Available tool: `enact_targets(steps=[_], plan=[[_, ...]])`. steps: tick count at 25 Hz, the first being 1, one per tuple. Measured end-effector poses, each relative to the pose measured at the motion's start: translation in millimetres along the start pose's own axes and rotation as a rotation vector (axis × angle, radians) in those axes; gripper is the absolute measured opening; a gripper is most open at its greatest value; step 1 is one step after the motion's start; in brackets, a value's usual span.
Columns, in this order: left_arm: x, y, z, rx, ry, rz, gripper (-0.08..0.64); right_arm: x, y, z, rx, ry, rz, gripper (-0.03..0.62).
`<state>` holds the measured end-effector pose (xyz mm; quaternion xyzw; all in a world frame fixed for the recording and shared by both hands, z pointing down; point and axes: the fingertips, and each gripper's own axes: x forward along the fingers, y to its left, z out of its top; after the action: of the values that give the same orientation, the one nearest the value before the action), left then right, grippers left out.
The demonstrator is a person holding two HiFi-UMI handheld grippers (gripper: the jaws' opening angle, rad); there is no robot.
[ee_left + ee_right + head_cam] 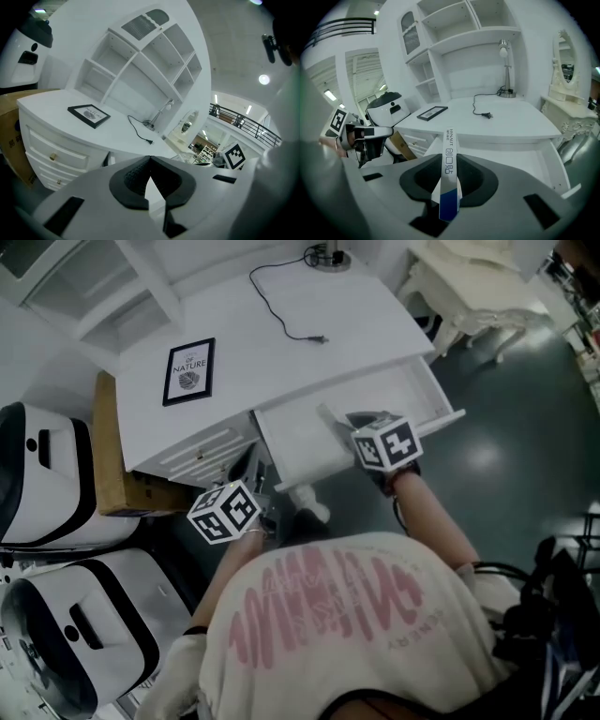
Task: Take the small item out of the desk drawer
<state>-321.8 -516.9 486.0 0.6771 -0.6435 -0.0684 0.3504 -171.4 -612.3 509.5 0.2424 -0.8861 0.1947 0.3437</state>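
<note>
Above the pulled-out drawer of the white desk, the right gripper hangs tilted downward, its jaws pinching a slim white box with a blue end. The box stands on edge between the dark pads and sticks out past the tips toward the desk, clear of the drawer floor below it. In the head view this gripper sits just right of centre, at about three o'clock. The left gripper is down at seven o'clock, in front of the desk's left bank of small drawers, with its jaw tips pressed together and nothing between them. On the desktop a black-framed picture lies at ten o'clock, and a loose black cable trails from twelve o'clock, near the lamp. A cardboard box leans against the desk's side at nine o'clock, beside two white-and-black machines.
</note>
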Motion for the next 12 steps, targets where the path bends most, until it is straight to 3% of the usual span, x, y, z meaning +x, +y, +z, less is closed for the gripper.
enact_targets(steps=[6, 12], plan=[[-15.3, -27.8, 5.2, 0.048, -0.034, -0.025, 0.029, -51.5, 10.0, 12.9, 0.033, -0.148, -0.062, 0.104], [-47.5, -57.4, 29.4, 0.135, -0.155, -0.039, 0.029, -110.9, 25.6, 32.0, 0.025, -0.306, -0.088, 0.104]])
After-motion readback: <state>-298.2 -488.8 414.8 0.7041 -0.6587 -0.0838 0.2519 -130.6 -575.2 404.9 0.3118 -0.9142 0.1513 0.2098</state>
